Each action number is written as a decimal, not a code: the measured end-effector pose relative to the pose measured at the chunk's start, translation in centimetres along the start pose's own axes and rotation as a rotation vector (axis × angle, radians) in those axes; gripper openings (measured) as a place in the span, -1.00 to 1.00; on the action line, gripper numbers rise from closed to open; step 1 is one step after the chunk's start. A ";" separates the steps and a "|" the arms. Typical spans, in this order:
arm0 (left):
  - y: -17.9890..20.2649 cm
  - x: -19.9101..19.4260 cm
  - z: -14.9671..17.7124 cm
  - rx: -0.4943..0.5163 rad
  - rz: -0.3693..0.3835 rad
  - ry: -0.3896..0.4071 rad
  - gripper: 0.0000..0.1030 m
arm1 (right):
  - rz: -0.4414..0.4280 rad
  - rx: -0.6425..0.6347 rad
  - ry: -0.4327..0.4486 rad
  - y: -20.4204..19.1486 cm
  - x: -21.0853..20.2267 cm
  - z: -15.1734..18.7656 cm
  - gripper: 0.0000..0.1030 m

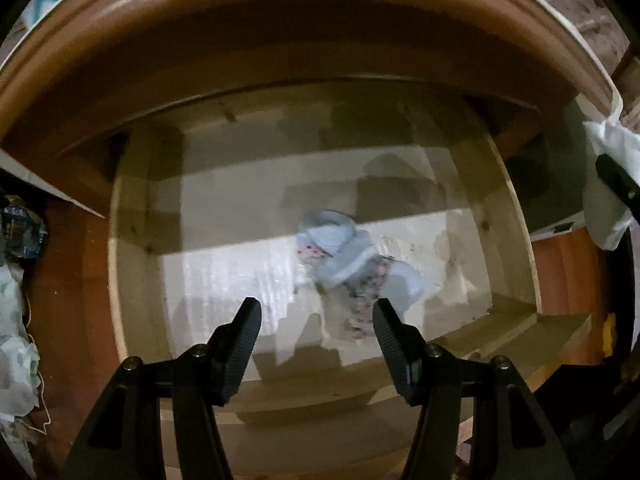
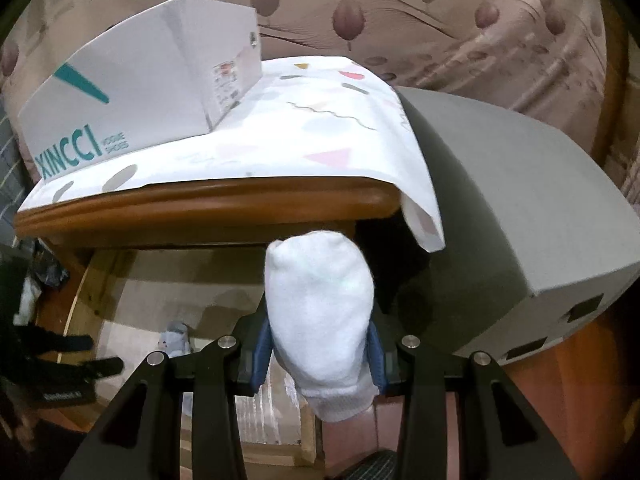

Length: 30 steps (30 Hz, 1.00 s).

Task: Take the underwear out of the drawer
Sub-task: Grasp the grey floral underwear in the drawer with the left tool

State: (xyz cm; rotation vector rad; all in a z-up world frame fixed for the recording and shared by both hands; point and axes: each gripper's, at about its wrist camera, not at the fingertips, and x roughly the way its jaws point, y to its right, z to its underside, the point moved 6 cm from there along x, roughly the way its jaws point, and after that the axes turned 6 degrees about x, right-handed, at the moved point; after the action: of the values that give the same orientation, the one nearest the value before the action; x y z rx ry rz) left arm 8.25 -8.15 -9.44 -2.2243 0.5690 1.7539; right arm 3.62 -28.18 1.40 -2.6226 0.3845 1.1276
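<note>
Right tool (image 2: 320,344) clamping white garment (image 2: 320,312); left view: floral underwear (image 1: 352,272) in drawer (image 1: 132,240).

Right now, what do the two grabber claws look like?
Both are black plastic with silver bolts. The left gripper has ridged black fingers. The right gripper has blue pads. The left one shows small white lettering in the right view, too blurred to read.

Wood, cloth and ribbed plastic

Pale raw-wood drawer (image 1: 132,264) under glossy brown varnished tabletop (image 2: 200,204); soft white knitted cloth bundle (image 2: 320,312); matt ribbed black plastic fingers (image 1: 244,344) at 6 o'clock.
</note>
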 end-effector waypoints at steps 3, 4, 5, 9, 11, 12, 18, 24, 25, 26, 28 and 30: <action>0.9 0.2 -0.4 -0.003 0.021 -0.026 0.15 | 0.001 0.025 0.005 0.8 -0.2 -0.2 -0.29; 1.0 0.4 -0.5 -0.014 0.028 -0.039 0.15 | 0.000 0.035 0.006 1.1 -0.2 -0.3 -0.29; 1.2 0.8 -0.7 -0.032 0.039 -0.055 0.15 | 0.000 0.044 0.007 1.3 -0.3 -0.3 -0.29; 1.5 2.0 -1.2 -0.096 0.055 -0.108 0.15 | -0.016 0.076 0.011 1.8 -0.4 -0.6 -0.29; 1.7 3.0 -1.2 -0.127 0.052 -0.150 0.15 | -0.015 0.077 0.018 1.9 -0.5 -0.7 -0.29; 1.8 3.3 -1.2 -0.139 0.052 -0.165 0.15 | -0.017 0.078 0.021 1.9 -0.6 -0.8 -0.29; 2.0 5.0 -1.7 -0.203 0.062 -0.231 0.16 | -0.030 0.092 0.029 2.2 -0.8 -1.0 -0.29; 2.4 6.4 -2.1 -0.211 0.056 -0.282 0.16 | -0.009 0.114 0.041 3.1 -0.9 -1.3 -0.29; 2.5 6.7 -2.2 -0.222 0.061 -0.292 0.16 | -0.010 0.122 0.038 3.3 -0.8 -1.3 -0.29; 2.6 6.9 -2.2 -0.226 0.062 -0.299 0.16 | -0.011 0.126 0.034 3.3 -0.7 -1.3 -0.29; 2.7 7.4 -2.3 -0.235 0.063 -0.318 0.17 | -0.015 0.128 0.027 3.3 -0.6 -1.2 -0.29; 2.6 8.1 -2.2 -0.247 0.055 -0.352 0.17 | -0.017 0.123 0.025 3.1 -0.5 -1.1 -0.29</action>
State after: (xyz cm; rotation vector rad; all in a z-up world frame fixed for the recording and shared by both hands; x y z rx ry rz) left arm 10.62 -12.56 -16.65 -1.9859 0.3541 2.2843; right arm 2.96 -31.36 2.13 -2.5302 0.4215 1.0329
